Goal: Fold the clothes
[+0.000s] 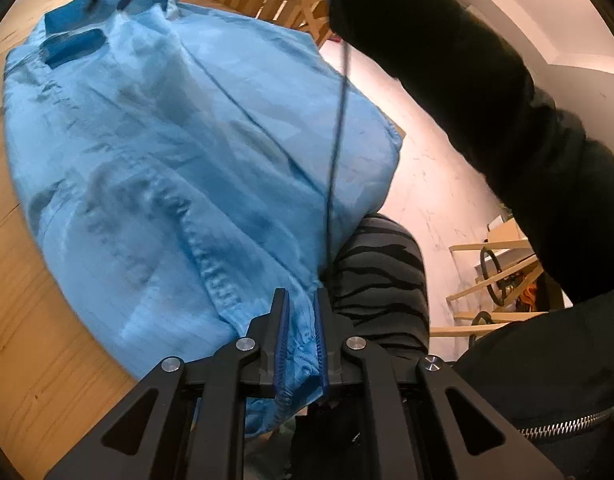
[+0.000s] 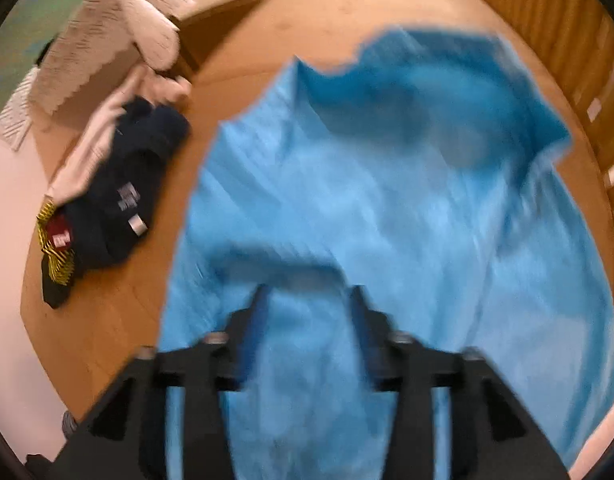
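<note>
Blue cloth fills both views as a person works at folding clothes on a wooden tabletop (image 1: 23, 280).

Left wrist view: the left gripper (image 1: 301, 320) is nearly closed, its blue-padded jaws pinching a seamed edge of the light blue shirt (image 1: 179, 140) where it hangs off the near edge of the tabletop. That pinch most likely anchors one end of the garment so it can be drawn flat or doubled over. The shirt spreads from the grip toward the far edge, where darker blue collar or cuff pieces lie. A thin dark cord (image 1: 339, 120) hangs across the frame, and a black sleeve (image 1: 487, 92) reaches over toward the far end of the shirt. Below the table edge a zebra-striped trouser leg (image 1: 383, 276) and a black jacket with a zip show. A black label near the top edge carries white letters, too cropped to read.

Right wrist view: heavily blurred. The right gripper (image 2: 309, 320) hovers above the shirt (image 2: 387, 200) with its jaws parted; nothing appears pinched between them, suggesting a corner released or not yet taken. The shirt lies across the middle of the tabletop (image 2: 267, 12), one end folded back in a darker shade. Toward the left edge sit a dark navy garment (image 2: 135, 184) with small pale tags, a red patch beside yellow-and-black trim, and a pale knitted piece (image 2: 119, 12). No writing there is legible.
</note>
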Available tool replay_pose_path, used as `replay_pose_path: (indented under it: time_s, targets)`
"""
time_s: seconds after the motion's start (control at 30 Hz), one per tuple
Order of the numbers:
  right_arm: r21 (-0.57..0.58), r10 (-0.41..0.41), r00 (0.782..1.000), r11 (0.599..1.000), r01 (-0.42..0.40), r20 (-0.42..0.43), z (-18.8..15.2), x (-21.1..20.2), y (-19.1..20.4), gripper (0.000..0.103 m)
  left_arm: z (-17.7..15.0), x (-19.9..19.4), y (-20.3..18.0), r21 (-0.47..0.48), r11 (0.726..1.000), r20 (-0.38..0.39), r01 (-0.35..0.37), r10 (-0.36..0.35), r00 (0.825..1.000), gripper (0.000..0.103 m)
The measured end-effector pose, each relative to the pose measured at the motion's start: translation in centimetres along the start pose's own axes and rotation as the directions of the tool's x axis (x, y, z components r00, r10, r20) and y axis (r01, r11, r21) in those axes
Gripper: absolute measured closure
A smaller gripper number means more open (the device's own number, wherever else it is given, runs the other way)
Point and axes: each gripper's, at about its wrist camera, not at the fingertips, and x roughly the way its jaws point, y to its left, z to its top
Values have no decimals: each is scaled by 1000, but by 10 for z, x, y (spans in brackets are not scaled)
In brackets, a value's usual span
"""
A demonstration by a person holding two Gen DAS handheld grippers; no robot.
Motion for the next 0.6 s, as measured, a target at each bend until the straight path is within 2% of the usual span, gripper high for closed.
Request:
replay_pose_path:
  time_s: [0.1,0.2,0.33,0.5,0.6]
  targets:
    - [-39,-27,1000,999,28,5,25,21,13,49,-1,2,5,-22,1000,3,-1,1,1000,91]
    - [1,-3,1000,1000,3,-15,42,49,6,49,0,4,8,-32,999,0,4,-4,1000,91]
    - [-19,47,997,999,-49,-56,55,82,14,49,3,7,11,-28,1000,-8,6,-6,1000,91]
    - [-75,58,993,995,-66,-100,56,101,25,48,4,8,18,-34,999,-11,14,-14,1000,91]
    - [-128,62,995,989,-71,-75,54,101,33,49,3,8,23,-44,999,-13,15,-16,1000,90]
